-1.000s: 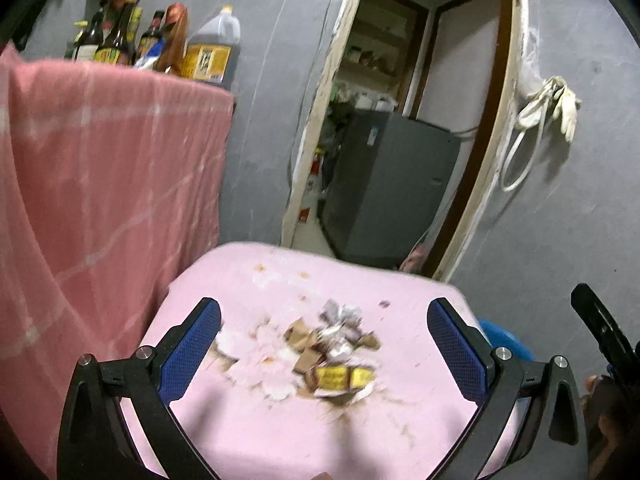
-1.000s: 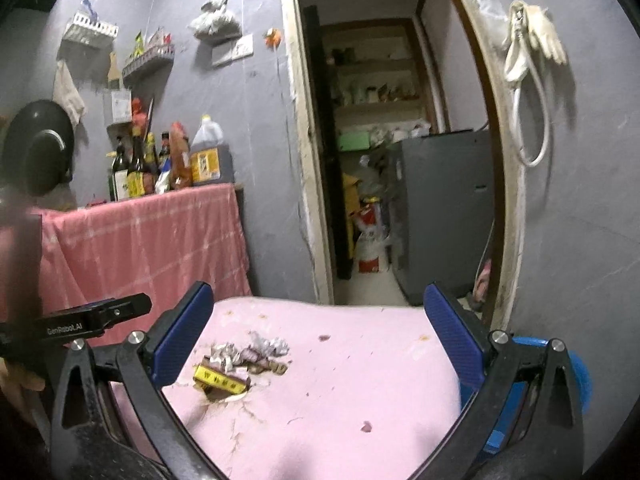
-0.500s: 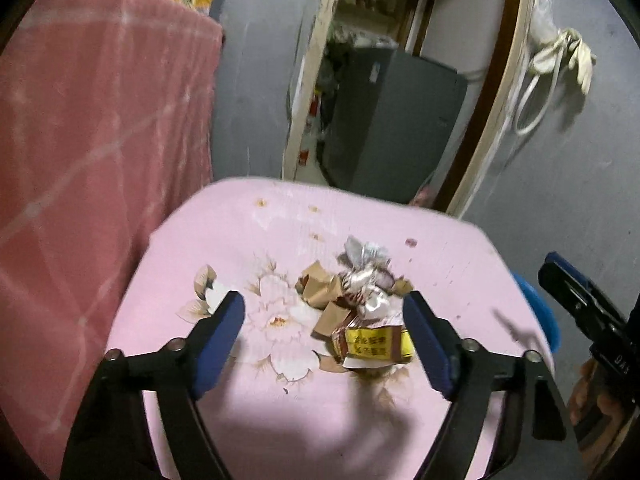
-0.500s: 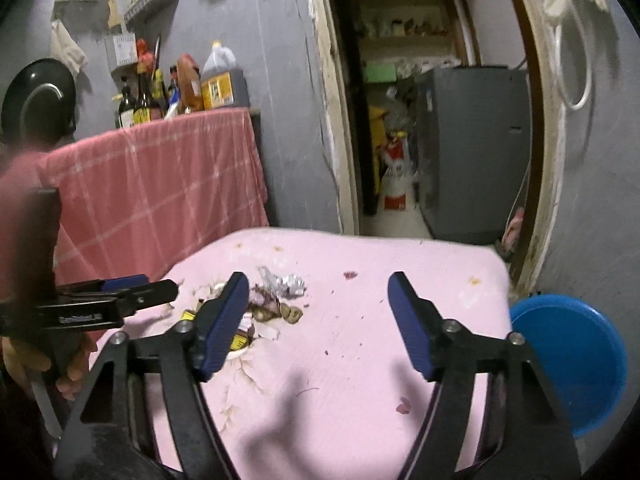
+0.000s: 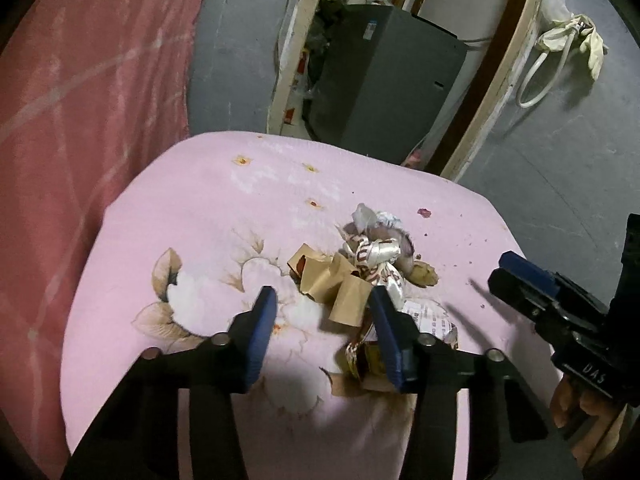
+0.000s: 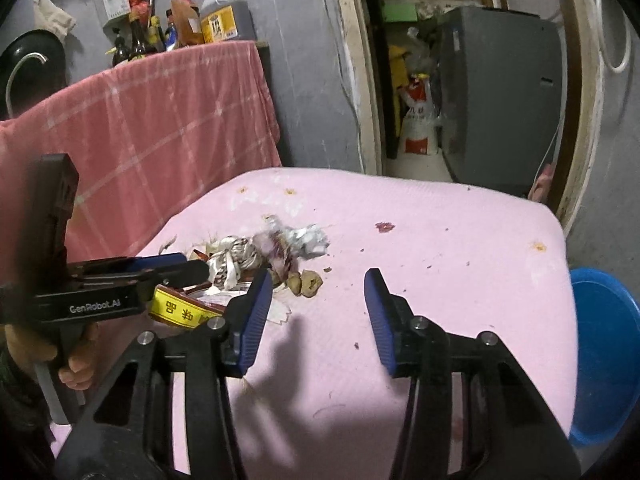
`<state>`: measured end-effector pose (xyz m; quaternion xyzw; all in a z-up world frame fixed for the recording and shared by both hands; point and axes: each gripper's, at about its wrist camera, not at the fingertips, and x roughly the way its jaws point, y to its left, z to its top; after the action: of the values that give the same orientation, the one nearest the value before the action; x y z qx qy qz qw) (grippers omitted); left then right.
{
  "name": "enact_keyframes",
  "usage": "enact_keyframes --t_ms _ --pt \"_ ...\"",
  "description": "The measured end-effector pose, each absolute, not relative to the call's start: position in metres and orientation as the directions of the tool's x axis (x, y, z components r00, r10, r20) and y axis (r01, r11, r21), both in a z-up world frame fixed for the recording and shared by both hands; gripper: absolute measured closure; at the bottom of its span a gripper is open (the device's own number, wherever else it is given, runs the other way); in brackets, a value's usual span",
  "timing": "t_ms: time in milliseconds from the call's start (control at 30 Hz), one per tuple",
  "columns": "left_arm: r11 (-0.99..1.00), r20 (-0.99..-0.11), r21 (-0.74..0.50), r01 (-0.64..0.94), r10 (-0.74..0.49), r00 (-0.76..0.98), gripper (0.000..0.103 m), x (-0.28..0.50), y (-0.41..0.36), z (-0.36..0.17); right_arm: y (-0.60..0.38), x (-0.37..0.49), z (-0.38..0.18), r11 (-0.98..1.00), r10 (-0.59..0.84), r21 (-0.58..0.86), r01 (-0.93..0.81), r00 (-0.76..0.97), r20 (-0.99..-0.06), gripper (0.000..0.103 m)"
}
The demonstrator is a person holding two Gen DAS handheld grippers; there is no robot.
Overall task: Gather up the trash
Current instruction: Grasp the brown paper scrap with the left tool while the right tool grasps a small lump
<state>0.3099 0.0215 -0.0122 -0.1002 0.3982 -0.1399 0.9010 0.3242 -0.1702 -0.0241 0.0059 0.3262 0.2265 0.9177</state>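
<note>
A heap of trash lies on the pink flowered table cover (image 5: 200, 220): brown paper scraps (image 5: 332, 284), crumpled white wrappers (image 5: 376, 252) and a yellow packet (image 6: 176, 310). My left gripper (image 5: 324, 312) hangs low over the near side of the heap, its jaws closing. The brown scraps lie between its blue fingertips, and the pads do not press on them. My right gripper (image 6: 316, 304) is to the right of the heap, jaws closing over bare cloth. Small brown crumbs (image 6: 308, 282) sit just ahead of its left finger. Each gripper also shows in the other's view: left gripper (image 6: 180, 268), right gripper (image 5: 516, 276).
A blue basin (image 6: 600, 352) stands low beside the table's right edge. A red checked cloth (image 6: 160, 128) covers a counter on the left, with several bottles (image 6: 188, 20) on it. Behind the table an open doorway shows a grey cabinet (image 5: 384, 80).
Both grippers have dropped toward the table and tipped downward. Their jaws have narrowed from wide apart. The trash heap now sits close in front of the left fingertips.
</note>
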Motion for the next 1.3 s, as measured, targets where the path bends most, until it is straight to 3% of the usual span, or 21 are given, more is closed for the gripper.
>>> enact_keyframes --t_ms 133,233,367,500,800,867,933,1300 --pt "0.934 -0.682 -0.307 0.182 -0.35 0.642 0.074 0.313 0.024 -0.013 -0.16 0.332 -0.026 0.897 0.406 0.138 -0.419 0.664 -0.627 0.057" --pt "0.93 -0.675 -0.311 0.196 -0.362 0.643 0.086 0.315 0.025 -0.012 -0.153 0.338 -0.03 0.896 0.398 0.127 -0.426 0.641 -0.656 0.057" --pt "0.928 -0.668 -0.318 0.195 -0.365 0.648 0.09 0.313 0.028 -0.01 -0.141 0.346 -0.035 0.894 0.378 0.1 -0.438 0.615 -0.692 0.057" --pt "0.928 -0.667 -0.329 0.176 -0.36 0.652 0.095 0.315 0.029 -0.01 -0.142 0.357 -0.039 0.903 0.356 0.098 -0.419 0.6 -0.716 0.072" --pt "0.928 -0.665 -0.332 0.167 -0.356 0.657 0.096 0.315 0.029 -0.009 -0.128 0.374 -0.05 0.89 0.348 0.093 -0.446 0.533 -0.771 0.079" --pt "0.927 -0.66 -0.332 0.173 -0.359 0.659 0.096 0.314 0.028 -0.007 -0.129 0.375 -0.049 0.89 0.353 0.101 -0.444 0.531 -0.77 0.087" --pt "0.927 -0.653 -0.33 0.18 -0.362 0.665 0.097 0.31 0.029 -0.006 -0.131 0.373 -0.049 0.89 0.359 0.109 -0.442 0.534 -0.766 0.088" --pt "0.933 -0.573 -0.278 0.228 -0.351 0.74 0.098 0.284 0.016 0.02 -0.156 0.332 -0.016 0.889 0.404 0.109 -0.444 0.651 -0.643 0.088"
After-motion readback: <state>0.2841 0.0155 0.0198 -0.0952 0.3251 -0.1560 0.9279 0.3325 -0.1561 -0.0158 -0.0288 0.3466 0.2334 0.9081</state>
